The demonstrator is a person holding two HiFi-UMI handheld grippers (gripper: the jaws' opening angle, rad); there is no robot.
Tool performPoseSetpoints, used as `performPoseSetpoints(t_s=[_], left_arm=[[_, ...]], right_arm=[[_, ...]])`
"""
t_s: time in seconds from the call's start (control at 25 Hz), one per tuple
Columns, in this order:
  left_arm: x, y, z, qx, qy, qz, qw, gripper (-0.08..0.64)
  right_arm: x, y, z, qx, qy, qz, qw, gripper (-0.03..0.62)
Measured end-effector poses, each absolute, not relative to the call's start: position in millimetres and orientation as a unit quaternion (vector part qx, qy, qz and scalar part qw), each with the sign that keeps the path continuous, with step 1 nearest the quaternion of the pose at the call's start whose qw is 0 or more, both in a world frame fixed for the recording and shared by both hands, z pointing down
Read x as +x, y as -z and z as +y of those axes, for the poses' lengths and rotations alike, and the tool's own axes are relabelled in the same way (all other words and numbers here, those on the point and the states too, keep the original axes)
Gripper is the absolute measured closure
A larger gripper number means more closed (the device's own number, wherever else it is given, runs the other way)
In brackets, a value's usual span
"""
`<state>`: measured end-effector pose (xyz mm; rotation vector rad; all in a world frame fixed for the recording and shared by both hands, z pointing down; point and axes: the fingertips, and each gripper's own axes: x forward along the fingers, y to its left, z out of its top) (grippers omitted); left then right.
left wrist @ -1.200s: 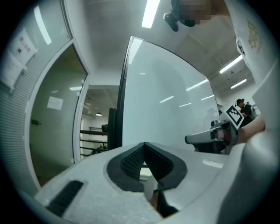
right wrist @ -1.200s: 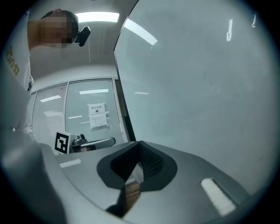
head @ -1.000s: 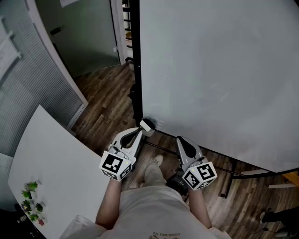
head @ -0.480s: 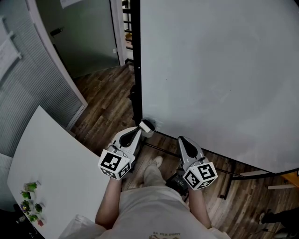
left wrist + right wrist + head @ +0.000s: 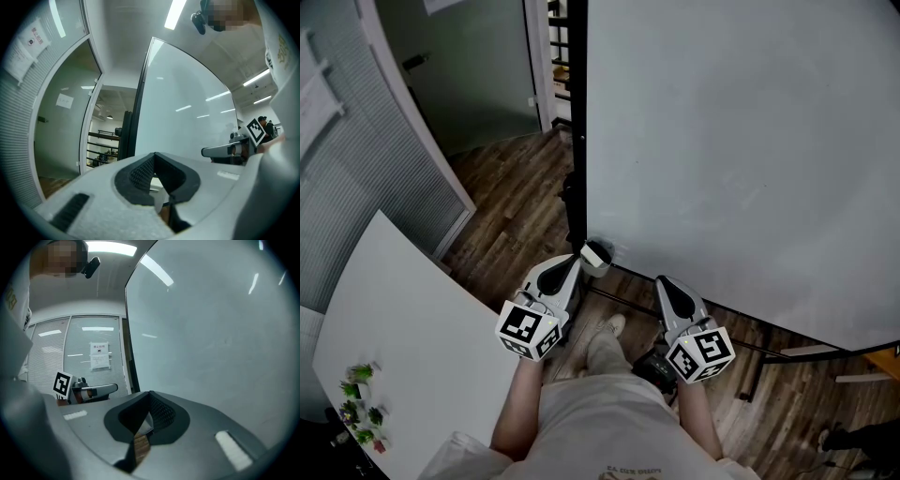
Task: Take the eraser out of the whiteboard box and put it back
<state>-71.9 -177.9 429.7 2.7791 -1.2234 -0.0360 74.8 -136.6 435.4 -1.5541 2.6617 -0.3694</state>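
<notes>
A large whiteboard (image 5: 741,159) stands upright in front of me. At its lower left corner sits a small white box (image 5: 596,255) with something dark, probably the eraser, showing at its top. In the head view my left gripper (image 5: 576,266) points at that box, its tip just short of it, jaws shut with nothing between them. My right gripper (image 5: 662,283) is level beside it, pointing at the board's lower edge, also shut and empty. The left gripper view shows its fingertips (image 5: 154,157) meeting; the right gripper view shows its fingertips (image 5: 150,395) meeting too.
A black post (image 5: 576,122) carries the whiteboard's left edge, with stand bars (image 5: 769,349) near the wooden floor. A white table (image 5: 403,328) with small green things (image 5: 358,405) lies at my left. Behind it are a glass partition with blinds (image 5: 356,187) and a doorway.
</notes>
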Motion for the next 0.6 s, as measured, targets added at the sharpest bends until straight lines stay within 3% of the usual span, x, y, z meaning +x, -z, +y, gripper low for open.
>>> performPoseSetpoints(t_s=[0.6], left_arm=[[-73, -415, -171, 0.918, 0.059, -0.388, 0.059, 0.555]], right_arm=[[75, -429, -132, -0.499, 0.113, 0.859, 0.024, 0.581]])
